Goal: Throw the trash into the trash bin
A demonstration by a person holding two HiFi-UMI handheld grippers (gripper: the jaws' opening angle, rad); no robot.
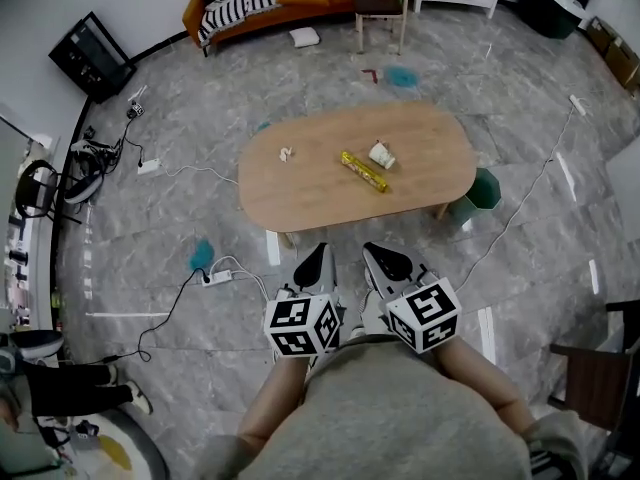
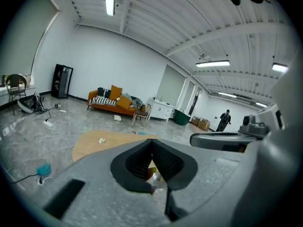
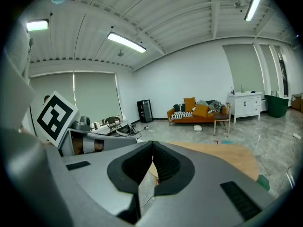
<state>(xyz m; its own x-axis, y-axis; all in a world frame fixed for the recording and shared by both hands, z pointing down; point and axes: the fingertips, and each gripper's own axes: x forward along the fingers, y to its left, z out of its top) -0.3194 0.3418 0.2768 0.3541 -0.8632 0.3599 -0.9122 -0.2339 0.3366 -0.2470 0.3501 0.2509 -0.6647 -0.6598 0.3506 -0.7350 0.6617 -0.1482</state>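
Left gripper [image 1: 320, 253] and right gripper [image 1: 375, 253]: each has its jaws pressed together with nothing between them. They are held side by side above the grey veined floor [image 1: 200, 148], near the closer edge of the oval wooden table [image 1: 300, 188]. On the table top lie a yellow wrapper [image 1: 364, 171], a crumpled white paper [image 1: 382, 155] just beside it, and a small white scrap [image 1: 286, 153] well apart from both. The green trash bin [image 1: 484, 190] stands on the floor at the table's right end in the head view.

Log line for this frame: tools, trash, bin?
left tool: shut, empty | right tool: shut, empty | trash: yellow wrapper, crumpled paper, white scrap on table | trash bin: beside table
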